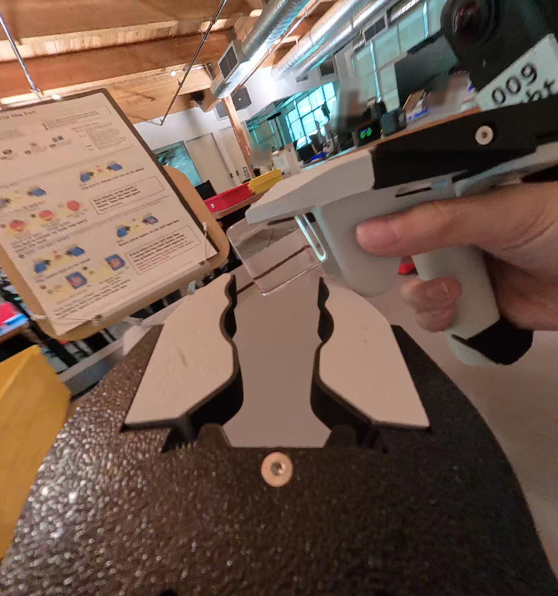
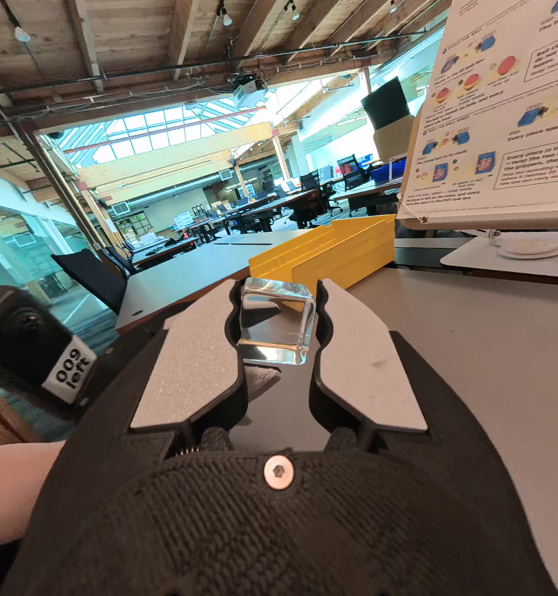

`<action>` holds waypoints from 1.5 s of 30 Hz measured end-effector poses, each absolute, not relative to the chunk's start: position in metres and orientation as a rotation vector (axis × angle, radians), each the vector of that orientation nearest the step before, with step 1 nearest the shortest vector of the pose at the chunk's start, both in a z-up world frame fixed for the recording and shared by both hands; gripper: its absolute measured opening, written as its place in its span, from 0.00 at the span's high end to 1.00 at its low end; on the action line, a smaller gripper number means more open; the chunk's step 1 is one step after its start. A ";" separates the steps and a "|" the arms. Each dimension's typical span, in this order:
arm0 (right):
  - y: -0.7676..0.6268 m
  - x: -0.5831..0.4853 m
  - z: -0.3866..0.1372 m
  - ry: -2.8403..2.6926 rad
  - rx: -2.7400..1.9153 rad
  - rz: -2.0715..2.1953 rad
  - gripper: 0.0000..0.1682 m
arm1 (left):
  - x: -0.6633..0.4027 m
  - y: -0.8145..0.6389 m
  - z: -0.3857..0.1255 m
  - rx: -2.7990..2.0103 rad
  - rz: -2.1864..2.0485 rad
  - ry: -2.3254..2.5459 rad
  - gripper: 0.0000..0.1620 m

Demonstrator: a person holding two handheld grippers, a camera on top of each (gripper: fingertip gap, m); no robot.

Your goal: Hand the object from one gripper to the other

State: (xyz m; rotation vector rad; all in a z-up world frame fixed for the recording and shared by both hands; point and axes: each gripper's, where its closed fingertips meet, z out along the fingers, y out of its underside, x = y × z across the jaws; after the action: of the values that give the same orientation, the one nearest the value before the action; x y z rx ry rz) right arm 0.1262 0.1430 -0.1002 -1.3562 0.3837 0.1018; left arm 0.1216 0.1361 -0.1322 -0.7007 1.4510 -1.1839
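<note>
A clear cube [image 2: 276,325] sits between the fingertips of my right gripper [image 2: 277,309], which is shut on it and holds it in the air above the table. In the left wrist view, the cube [image 1: 271,258] hangs under the right gripper [image 1: 261,222], which a hand [image 1: 497,251] holds by its grip. My left gripper [image 1: 277,282] is open and empty. Its fingertips sit just short of the cube, with its lower edge over the gap. The left gripper's camera body [image 2: 23,332] shows at lower left in the right wrist view.
An instruction sheet on a board [image 1: 77,200] stands to the left; it also shows in the right wrist view [image 2: 497,113]. A yellow bin [image 2: 335,254] sits on the grey table [image 2: 464,338] behind the cube. Another yellow bin [image 1: 13,419] is close at left. Red and yellow bins [image 1: 239,196] lie farther off. Left and right tips are no more than a few centimetres apart.
</note>
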 end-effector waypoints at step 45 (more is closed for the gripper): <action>0.133 0.050 -0.111 -0.224 -1.548 0.434 0.62 | 0.048 0.116 -0.142 -0.334 -2.020 2.105 0.71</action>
State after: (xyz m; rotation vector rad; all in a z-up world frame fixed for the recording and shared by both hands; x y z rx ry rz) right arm 0.0501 0.1334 -0.1106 -1.5484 -0.2243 0.4345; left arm 0.0485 0.1163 -0.1423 -0.3339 2.1053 -2.0205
